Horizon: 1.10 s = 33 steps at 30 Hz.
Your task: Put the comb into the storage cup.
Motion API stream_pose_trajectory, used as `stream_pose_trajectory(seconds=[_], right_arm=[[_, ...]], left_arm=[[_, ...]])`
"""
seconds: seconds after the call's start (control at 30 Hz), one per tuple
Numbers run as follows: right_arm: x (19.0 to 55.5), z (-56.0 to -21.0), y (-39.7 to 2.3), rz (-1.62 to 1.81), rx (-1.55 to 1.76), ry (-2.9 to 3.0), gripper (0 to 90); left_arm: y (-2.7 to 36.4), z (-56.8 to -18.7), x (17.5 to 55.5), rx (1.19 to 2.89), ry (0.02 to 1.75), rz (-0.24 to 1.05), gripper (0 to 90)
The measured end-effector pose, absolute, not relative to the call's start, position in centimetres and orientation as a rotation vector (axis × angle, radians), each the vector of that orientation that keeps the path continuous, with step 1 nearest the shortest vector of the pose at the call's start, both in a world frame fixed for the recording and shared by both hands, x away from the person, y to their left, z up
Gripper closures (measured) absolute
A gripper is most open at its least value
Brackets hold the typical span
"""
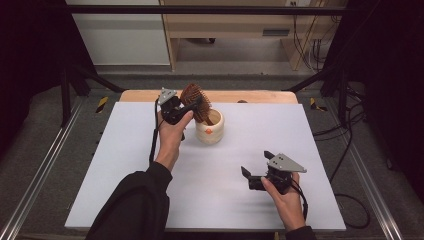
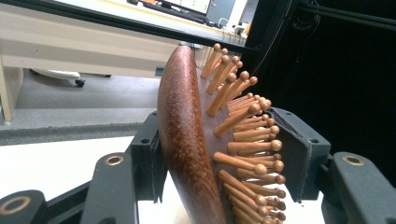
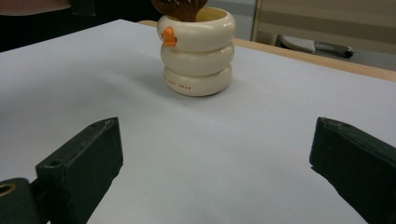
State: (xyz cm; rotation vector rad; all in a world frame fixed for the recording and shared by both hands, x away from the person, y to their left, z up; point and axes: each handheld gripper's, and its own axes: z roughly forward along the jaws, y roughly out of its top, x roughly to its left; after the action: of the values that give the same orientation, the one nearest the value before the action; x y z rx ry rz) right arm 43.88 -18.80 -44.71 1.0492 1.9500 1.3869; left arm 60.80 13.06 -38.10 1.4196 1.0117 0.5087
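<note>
Left claw [image 1: 192, 107], upper centre of the high view, pinches the wooden hairbrush [image 1: 194, 101] by its head: one pad on the smooth back, the other against the bristle pins. Brush handle sits inside the cream ringed cup [image 1: 210, 127] on the white worktop [image 1: 125, 165]. Right claw [image 1: 256, 167], lower right, spread wide, holding nothing.

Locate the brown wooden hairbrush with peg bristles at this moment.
In the high view, the brown wooden hairbrush stands left of centre at the table's far edge, its head between the left gripper jaws, lower end inside the cream ringed cup.
</note>
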Motion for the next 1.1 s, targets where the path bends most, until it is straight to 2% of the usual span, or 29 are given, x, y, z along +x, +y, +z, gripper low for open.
stream_pose_trajectory(seconds=[1.1], right_arm=[[44.01, -44.92, -18.70, 1.384, 1.054, 1.961, 3.2]], left_arm=[[13.52, -38.52, 61.42, 1.397, 1.053, 0.513, 36.3]])
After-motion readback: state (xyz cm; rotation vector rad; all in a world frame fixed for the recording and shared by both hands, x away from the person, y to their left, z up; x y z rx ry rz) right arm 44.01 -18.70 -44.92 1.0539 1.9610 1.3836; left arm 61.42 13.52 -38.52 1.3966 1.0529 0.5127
